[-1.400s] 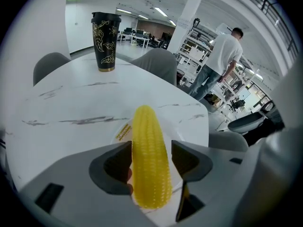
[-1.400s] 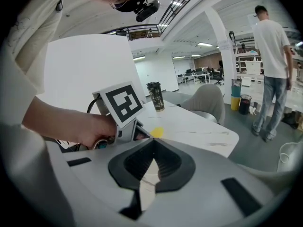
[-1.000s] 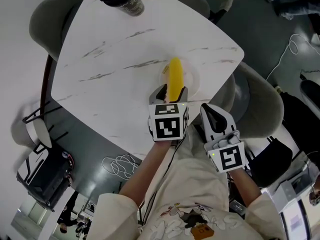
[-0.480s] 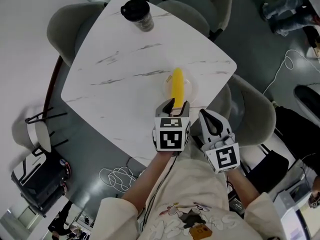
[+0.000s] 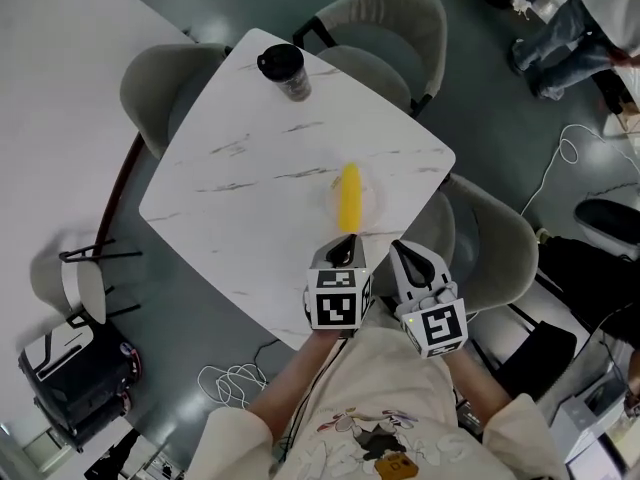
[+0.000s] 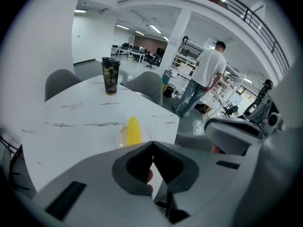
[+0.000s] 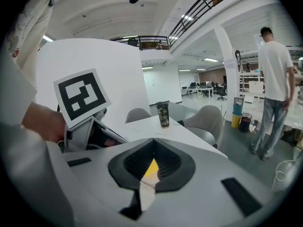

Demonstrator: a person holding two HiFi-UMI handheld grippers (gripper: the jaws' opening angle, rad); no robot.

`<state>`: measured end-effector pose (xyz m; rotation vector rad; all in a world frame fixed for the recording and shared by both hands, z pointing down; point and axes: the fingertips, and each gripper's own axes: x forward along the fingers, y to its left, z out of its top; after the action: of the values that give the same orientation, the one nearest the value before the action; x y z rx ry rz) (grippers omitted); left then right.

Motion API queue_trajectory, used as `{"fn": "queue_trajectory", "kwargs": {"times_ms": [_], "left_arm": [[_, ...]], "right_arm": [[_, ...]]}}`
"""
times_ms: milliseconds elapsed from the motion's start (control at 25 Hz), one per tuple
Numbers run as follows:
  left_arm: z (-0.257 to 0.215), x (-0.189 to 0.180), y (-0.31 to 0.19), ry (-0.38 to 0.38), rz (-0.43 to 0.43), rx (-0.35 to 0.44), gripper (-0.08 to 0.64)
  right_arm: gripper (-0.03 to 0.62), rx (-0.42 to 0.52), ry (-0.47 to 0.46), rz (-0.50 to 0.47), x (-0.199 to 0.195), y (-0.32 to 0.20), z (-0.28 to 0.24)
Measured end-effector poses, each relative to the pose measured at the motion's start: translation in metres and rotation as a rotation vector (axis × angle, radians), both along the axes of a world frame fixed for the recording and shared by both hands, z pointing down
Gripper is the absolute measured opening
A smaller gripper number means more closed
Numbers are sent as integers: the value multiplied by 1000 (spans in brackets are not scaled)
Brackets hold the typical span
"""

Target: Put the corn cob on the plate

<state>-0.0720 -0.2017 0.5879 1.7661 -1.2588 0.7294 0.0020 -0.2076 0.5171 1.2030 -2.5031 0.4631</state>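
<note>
On the white bench [image 5: 250, 188] the yellow corn cob [image 5: 349, 196] lies on a small see-through plate [image 5: 371, 208], close to the bench edge nearest me. It lies long-ways, with one end toward 12 o'clock and the other toward 6 o'clock. From my head view, my left hand-held gripper [image 5: 343, 252] sits at 6 o'clock from the corn cob, near that edge but not touching the corn. Its jaws are pressed together and there is nothing between them. My right hand-held gripper [image 5: 405, 259] is just beside it at 3 o'clock. Its jaws are pressed together too, and it holds nothing. Looking along my left hand-held gripper [image 6: 152, 144], I see the corn cob [image 6: 134, 130] just past the tips, toward 11 o'clock. Looking along my right hand-held gripper [image 7: 152, 144], I see a bit of yellow corn cob [image 7: 151, 169] through the little gap under the tips. A dark cup [image 5: 284, 70] with a black lid stands upright at the far corner of the bench, at 11 o'clock from the corn and well apart from it. Grey chairs [image 5: 385, 18] stand around the bench. A person [image 6: 206, 79] in a white top stands far off on the floor.
</note>
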Motion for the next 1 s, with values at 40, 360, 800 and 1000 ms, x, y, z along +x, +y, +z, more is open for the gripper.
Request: {"fn": "queue_trajectory", "kwargs": {"times_ms": [40,360,800,1000], "left_arm": [[-5,0,2,-8,1,14,6],[-44,9,28,-29,10,106,6],[-97,14,65,-19,-16,242,6],[-121,17,81,4,-9,300,6]], "right_arm": [[3,4,-3,-2,0,2,-4],[3,30,-25,-7,11,22,-34],[3,43,-48,-8,28,55,-66],[3,71,-46,-7,32,70,-87]]}}
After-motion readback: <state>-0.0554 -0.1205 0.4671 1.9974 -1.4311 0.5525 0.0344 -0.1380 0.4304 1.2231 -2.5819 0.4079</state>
